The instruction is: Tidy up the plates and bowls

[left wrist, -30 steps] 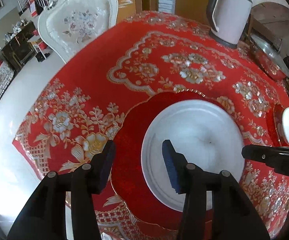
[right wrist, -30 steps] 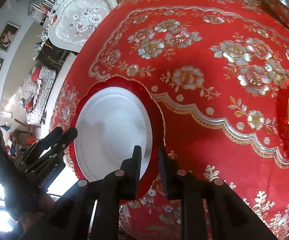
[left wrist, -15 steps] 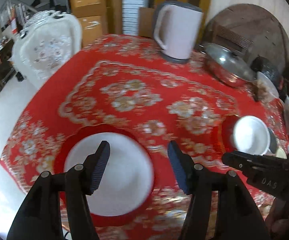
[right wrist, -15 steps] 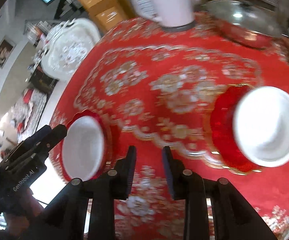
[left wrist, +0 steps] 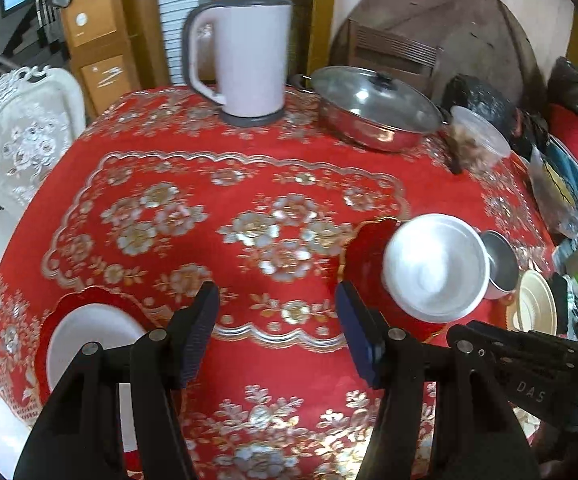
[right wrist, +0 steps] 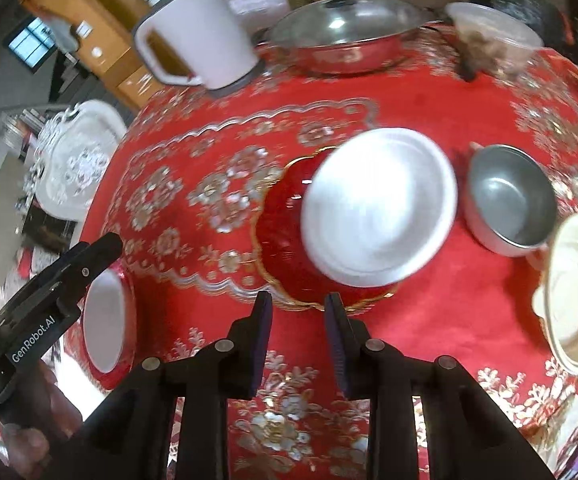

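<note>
Table under a red cloth (left wrist: 249, 272) with silver-and-gold flowers. Left gripper (left wrist: 277, 328): lower middle of the left wrist view, jaws spread wide, nothing between them, above bare cloth. Right gripper (right wrist: 297, 338): bottom centre of the right wrist view, jaws parted by a narrow gap, empty, tips just short of the red plate's near rim. White plate (left wrist: 89, 344): lower left of the left wrist view, lying on a red scalloped charger (left wrist: 55, 316), partly hidden by the left finger. White bowl (right wrist: 377, 208): centre of the right wrist view, on a red gold-rimmed plate (right wrist: 285, 236); motion blur makes its tilt hard to judge. Metal bowl (right wrist: 509, 200): just right of the white bowl. Cream bowl (right wrist: 577, 292): right edge, near the metal bowl. Pale kettle (left wrist: 245, 56) on a grey base: top centre, far edge of table. Lidded steel pan (left wrist: 373, 108): right of the kettle. Clear plastic container (left wrist: 479, 140): right of the pan. White carved chair (left wrist: 21, 132): left edge.
</note>
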`<state>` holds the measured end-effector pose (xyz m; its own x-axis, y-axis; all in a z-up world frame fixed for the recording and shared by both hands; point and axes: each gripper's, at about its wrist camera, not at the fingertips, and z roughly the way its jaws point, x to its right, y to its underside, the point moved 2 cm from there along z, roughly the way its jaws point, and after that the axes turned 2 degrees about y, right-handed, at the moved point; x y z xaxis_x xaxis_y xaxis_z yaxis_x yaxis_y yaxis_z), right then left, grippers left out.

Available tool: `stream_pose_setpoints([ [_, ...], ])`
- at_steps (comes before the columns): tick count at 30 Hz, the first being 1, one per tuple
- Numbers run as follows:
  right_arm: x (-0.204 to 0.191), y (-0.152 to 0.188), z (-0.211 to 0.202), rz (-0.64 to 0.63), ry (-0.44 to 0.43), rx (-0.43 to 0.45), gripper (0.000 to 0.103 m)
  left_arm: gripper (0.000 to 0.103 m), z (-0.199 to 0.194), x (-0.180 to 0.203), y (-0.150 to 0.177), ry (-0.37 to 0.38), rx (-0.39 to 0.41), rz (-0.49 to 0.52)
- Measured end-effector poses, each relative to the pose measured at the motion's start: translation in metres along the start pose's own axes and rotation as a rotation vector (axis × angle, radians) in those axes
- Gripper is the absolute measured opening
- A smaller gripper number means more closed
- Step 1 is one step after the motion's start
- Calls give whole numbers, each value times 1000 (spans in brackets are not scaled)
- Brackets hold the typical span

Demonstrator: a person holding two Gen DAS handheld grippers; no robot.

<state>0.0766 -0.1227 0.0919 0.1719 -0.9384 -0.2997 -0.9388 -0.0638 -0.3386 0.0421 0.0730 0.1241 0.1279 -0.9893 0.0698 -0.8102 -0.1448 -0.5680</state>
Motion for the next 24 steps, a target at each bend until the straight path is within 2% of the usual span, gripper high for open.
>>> stream_pose_setpoints([
  [13, 49, 7, -10, 116, 43, 22, 32, 59, 19, 50, -7, 35, -15, 70],
  [19, 66, 8, -15, 151, 50, 33, 38, 59, 28, 59, -9, 33, -32, 83],
  [24, 76, 3, -18, 167, 52, 42, 38, 59, 37, 55, -10, 24, -45, 60],
])
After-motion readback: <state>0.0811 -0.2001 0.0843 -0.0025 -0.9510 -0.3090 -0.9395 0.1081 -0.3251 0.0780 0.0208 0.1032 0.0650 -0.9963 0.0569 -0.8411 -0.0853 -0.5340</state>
